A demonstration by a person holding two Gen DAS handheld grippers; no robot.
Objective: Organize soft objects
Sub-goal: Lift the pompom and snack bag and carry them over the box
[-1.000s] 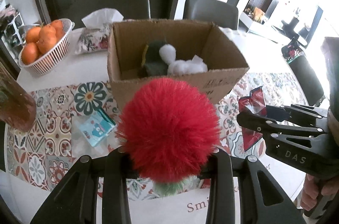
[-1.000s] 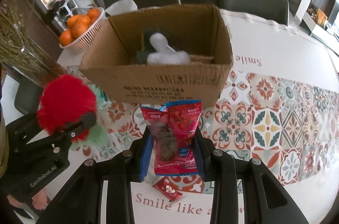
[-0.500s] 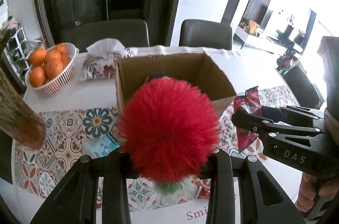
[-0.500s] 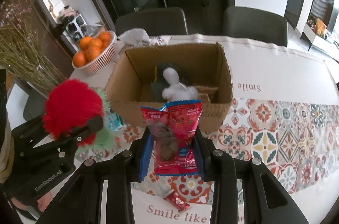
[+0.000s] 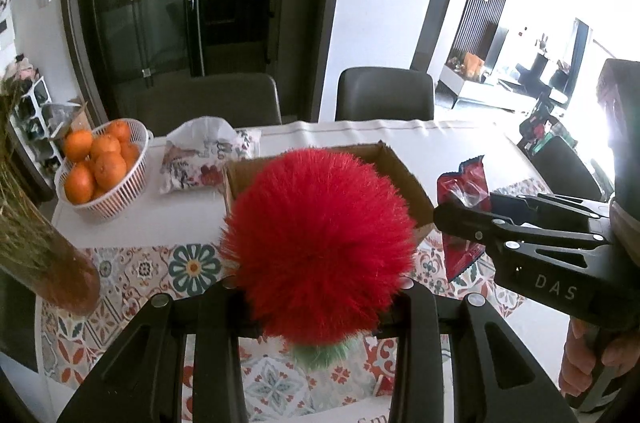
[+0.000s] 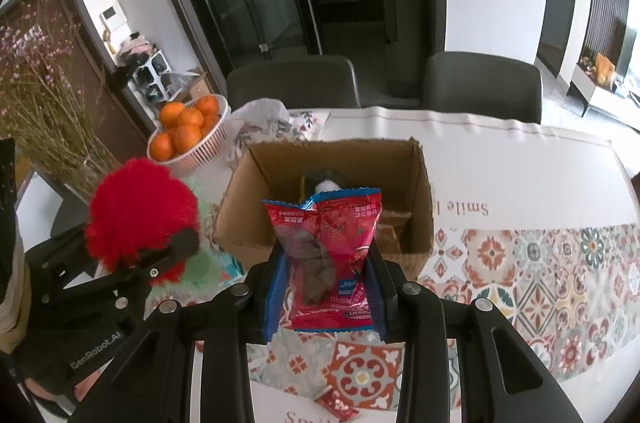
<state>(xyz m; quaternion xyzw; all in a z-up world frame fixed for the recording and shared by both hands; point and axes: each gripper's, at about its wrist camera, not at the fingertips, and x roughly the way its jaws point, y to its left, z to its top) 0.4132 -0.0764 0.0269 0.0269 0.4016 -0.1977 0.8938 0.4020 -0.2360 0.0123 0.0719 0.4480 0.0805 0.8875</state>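
My left gripper (image 5: pixel 316 307) is shut on a fluffy red pompom (image 5: pixel 320 247) with a pale green tuft under it, held above the table in front of the open cardboard box (image 5: pixel 408 191). In the right wrist view the same pompom (image 6: pixel 142 219) shows at the left, in the left gripper (image 6: pixel 176 255). My right gripper (image 6: pixel 326 287) is shut on a red snack packet (image 6: pixel 326 255), upright between its blue pads, in front of the box (image 6: pixel 420 207). Inside the box lie a dark green and a white soft thing (image 6: pixel 326 183). The right gripper (image 5: pixel 452 219) with its packet (image 5: pixel 464 183) appears at the right of the left wrist view.
A white basket of oranges (image 5: pixel 100 167) and a floral tissue pouch (image 5: pixel 204 163) stand behind the box at the left. A vase of dried twigs (image 5: pixel 44 251) is at the near left. A small red sachet (image 6: pixel 336 403) lies on the patterned runner (image 6: pixel 520 271). Two chairs (image 6: pixel 480 87) stand behind the table.
Both grippers have risen with their loads still held, and their views have tilted up. The box now sits lower and smaller, and more of the room shows.
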